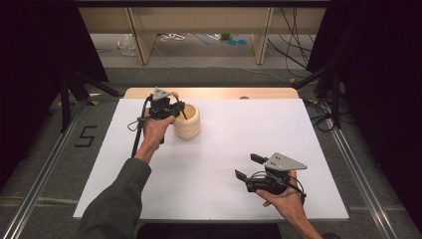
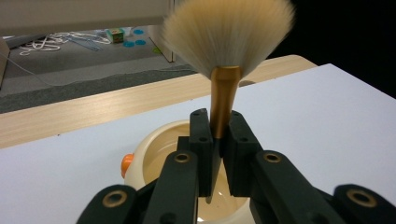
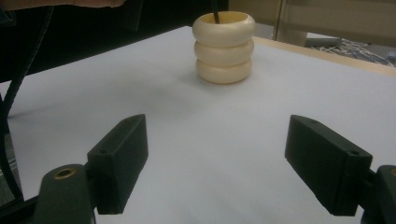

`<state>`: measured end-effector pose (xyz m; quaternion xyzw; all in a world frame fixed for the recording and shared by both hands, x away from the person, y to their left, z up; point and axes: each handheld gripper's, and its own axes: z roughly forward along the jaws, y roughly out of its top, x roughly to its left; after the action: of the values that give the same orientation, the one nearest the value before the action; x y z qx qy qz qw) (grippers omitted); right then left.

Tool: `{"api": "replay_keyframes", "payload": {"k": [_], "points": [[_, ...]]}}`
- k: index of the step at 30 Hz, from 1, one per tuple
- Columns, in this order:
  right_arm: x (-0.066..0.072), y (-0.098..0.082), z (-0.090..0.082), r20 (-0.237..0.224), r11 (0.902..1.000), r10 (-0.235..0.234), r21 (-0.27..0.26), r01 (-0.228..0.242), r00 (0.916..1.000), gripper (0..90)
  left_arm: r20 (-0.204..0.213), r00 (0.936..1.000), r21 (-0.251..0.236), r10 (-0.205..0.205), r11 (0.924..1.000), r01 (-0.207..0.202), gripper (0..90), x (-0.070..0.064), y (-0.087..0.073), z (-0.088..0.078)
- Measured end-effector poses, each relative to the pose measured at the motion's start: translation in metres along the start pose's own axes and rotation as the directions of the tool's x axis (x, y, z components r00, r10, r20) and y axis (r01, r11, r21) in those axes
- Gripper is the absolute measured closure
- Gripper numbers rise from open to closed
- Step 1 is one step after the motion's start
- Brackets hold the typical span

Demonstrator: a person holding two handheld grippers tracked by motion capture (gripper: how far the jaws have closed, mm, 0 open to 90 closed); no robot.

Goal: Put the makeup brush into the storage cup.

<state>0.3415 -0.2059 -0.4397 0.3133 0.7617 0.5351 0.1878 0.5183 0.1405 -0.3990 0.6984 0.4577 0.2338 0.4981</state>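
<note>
The left gripper point(image 2: 215, 126) is clamped on a makeup brush point(image 2: 225, 88): both black jaws press the brush at the lower end of its golden metal ferrule, where the dark handle begins. The brush stands upright, its fan of pale soft bristles spread above the jaws and its handle running down into the holder point(image 2: 154, 154) beneath. In the high view the left gripper point(image 1: 171, 107) sits directly over the holder point(image 1: 187, 122), at the far left part of the tabletop point(image 1: 219, 149).

The right gripper point(image 3: 217, 163) has its jaws wide apart and holds nothing — bare surface lies between them. In the high view the right gripper point(image 1: 248, 167) hovers near the front right of the tabletop, well apart from the holder.

The holder is cream-coloured and smooth, shaped like three stacked rounded rings with an open top; a small orange knob projects from its side. It stands near the far edge, where a strip of light wood borders the white matte sheet. The broad middle of the tabletop between the two grippers carries only this white sheet.
</note>
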Motion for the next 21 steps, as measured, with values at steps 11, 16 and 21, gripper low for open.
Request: {"api": "replay_keyframes", "payload": {"k": [11,16,21], "points": [[0.000,0.000,0.000,-0.002,1.0000,0.001,0.000,-0.001,1.0000,22.4,-0.003,1.0000,0.009,-0.009,0.9999,0.009,83.0,0.000,-0.007,0.004],[0.000,0.000,0.000,-0.005,1.0000,0.000,-0.003,0.000,1.0000,22.4,0.002,0.9999,0.015,-0.012,0.9998,0.012,82.8,0.000,-0.010,0.005],[0.000,0.000,0.000,-0.003,1.0000,0.001,0.000,-0.001,1.0000,22.5,-0.001,0.9999,0.039,-0.011,0.9992,0.011,73.1,0.000,-0.014,0.007]]}}
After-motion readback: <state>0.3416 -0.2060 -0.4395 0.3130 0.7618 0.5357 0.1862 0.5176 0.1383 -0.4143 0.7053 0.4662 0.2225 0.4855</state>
